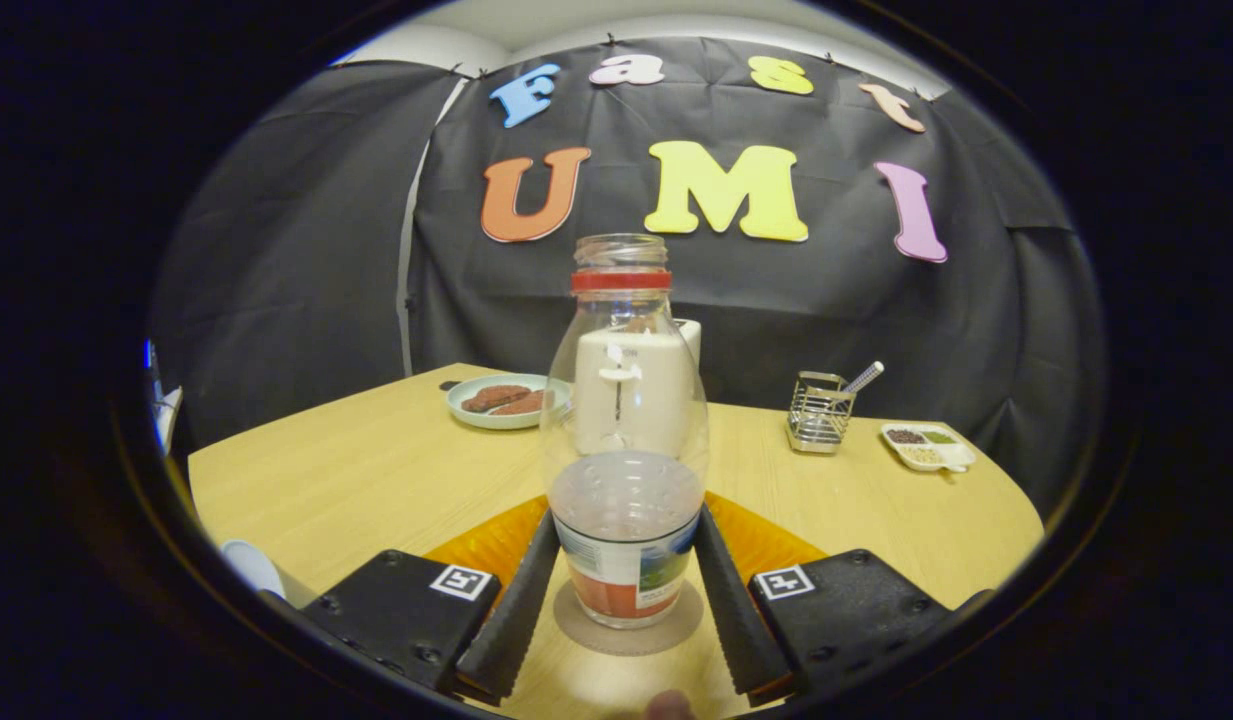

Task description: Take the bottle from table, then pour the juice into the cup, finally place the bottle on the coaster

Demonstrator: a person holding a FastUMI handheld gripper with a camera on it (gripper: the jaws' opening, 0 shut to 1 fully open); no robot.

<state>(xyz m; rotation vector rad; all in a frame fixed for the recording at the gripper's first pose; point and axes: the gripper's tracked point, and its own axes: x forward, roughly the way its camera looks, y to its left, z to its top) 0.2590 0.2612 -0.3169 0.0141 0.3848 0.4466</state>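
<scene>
A clear plastic bottle [624, 440], uncapped and ringed in red at the neck, stands upright on a round coaster [628, 622] at the near middle of a pale wooden tabletop [356, 470], with the gripper [624, 585] straddling it. The jaws flank the bottle's labelled lower body, one finger on each side and close against it, though whether both press on the plastic or have just let go cannot be told from this angle. A shallow layer of pale liquid sits in the bottle's lower part, above the label. Directly beyond the bottle, seen partly through its clear wall, is a white cup [676, 385]. An orange mat [486, 545] spreads out on the tabletop behind the coaster and the fingers. At the far left rests a light plate [476, 412] holding brown pieces of food [506, 398]. At the far right stands a small wire rack [819, 412] with a utensil handle poking out, and just right of it lies a white divided dish [928, 447] of dark and green contents. A white rounded object [252, 565] sits at the near left edge.
</scene>
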